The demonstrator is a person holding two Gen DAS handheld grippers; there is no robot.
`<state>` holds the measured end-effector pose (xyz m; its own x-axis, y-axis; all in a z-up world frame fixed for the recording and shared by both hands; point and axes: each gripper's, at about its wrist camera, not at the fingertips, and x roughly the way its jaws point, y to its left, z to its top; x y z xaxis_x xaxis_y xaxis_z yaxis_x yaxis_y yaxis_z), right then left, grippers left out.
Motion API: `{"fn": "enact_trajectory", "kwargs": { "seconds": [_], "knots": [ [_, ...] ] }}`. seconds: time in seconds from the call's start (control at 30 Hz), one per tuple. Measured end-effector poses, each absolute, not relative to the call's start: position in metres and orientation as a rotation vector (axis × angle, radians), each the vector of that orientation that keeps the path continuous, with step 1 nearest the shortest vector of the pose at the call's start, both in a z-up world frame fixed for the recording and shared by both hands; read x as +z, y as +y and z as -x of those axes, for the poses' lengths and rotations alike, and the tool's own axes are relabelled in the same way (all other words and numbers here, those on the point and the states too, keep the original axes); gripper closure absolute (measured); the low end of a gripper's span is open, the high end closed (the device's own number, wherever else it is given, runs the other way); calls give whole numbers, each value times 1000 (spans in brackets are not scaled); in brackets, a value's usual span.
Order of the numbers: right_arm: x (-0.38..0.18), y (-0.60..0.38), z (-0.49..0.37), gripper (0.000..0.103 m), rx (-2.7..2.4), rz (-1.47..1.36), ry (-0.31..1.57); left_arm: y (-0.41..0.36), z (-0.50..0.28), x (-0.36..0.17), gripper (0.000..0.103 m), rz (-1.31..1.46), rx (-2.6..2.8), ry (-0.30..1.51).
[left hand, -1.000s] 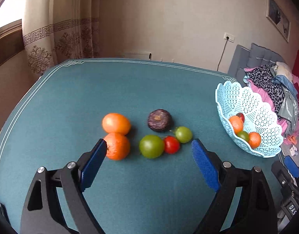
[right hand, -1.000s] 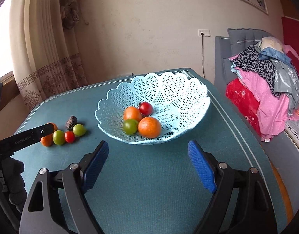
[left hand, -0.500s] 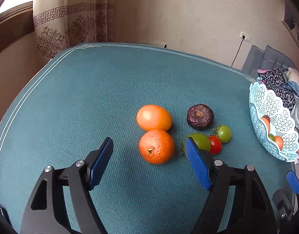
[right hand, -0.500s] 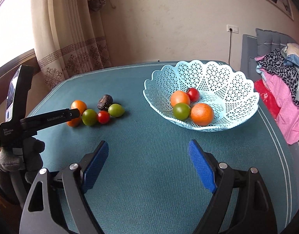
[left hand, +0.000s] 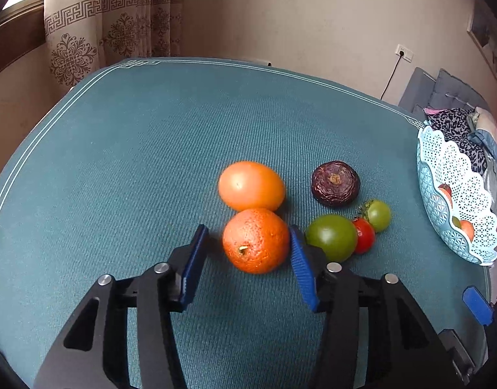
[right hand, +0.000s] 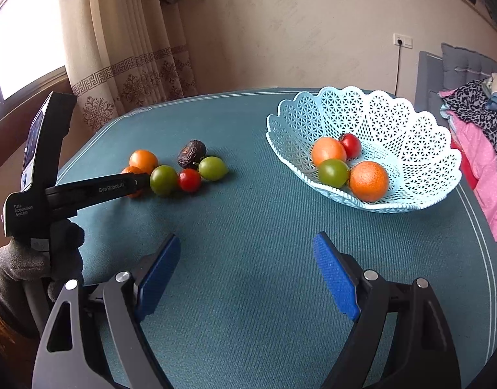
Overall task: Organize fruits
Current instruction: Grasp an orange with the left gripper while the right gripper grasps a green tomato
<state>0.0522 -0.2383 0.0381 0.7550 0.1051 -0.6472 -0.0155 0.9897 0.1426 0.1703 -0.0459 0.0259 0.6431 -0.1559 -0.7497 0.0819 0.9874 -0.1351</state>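
Beige wall (right hand: 281, 32); patterned curtain (right hand: 135, 64) (bright window (right hand: 21, 48) beside); teal table (right hand: 248, 227).

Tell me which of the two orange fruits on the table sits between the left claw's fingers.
The rough-skinned orange, nearer the camera; the smooth orange fruit lies just beyond it.

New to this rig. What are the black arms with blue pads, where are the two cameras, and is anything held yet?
No robot: a person carries a hand-held gripper in each hand, with a fisheye camera looking along its two blue-padded fingers. In the left wrist view the left hand-held gripper straddles a rough orange on the teal table; the right pad looks to touch it, the left shows a gap, so nothing is held. Beside it lie a smooth orange fruit, a dark wrinkled fruit and three tomatoes. The right hand-held gripper is open, facing the blue lattice basket, which holds four fruits.
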Motion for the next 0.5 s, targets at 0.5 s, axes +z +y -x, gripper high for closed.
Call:
{"fn": "enact_trajectory", "kwargs": {
  "seconds": [0.5],
  "knots": [
    [39, -198, -90, 27, 201, -150, 770, -21, -130, 45, 64, 81, -9, 780]
  ]
}}
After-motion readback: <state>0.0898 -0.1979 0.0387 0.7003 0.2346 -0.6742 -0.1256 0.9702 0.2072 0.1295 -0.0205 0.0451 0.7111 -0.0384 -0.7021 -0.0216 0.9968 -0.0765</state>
